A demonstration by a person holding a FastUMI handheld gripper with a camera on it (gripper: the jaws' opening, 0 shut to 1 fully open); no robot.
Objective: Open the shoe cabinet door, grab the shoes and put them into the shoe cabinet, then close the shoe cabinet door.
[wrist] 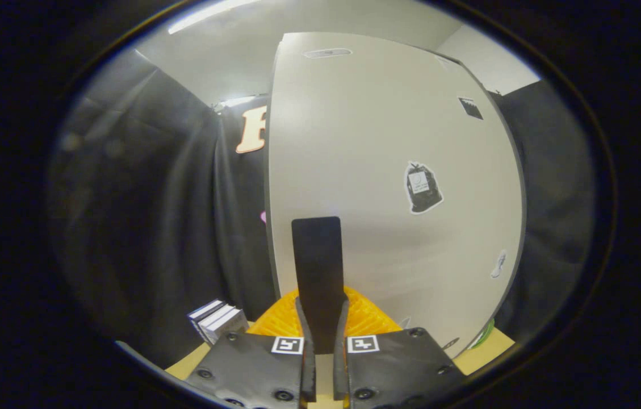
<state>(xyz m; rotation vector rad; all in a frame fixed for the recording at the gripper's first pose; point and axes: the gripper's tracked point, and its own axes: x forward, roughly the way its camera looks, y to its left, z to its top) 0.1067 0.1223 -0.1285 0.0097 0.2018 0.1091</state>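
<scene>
**A:** What has your gripper (320, 318) got hold of?

**B:** A flat dark tab (317, 267) that stands upright in front of the shoe cabinet door (388, 170). Your two fingers (304, 335) are drawn nearly together with the lower end of that tab pinched between them, one finger on each side. It looks like the door's handle, though you cannot see where it joins the panel.

**A:** And where is the cabinet itself?

**B:** Right ahead of your fingers, very close. Its pale door is closed and faces you, with a sticker shaped like a dark bag (422, 187) to the right of the tab, a small dark square sticker (470, 108) higher up, and a small pale one (499, 264) lower down near the door's right edge.

**A:** Anything beneath?

**B:** A ribbed orange object (275, 324) sits just behind your fingers at the foot of the door; what it is you cannot tell. To its left a small stack of boxes (218, 321) rests on the light wooden tabletop (189, 363), against the booth's black cloth wall (144, 216).
</scene>
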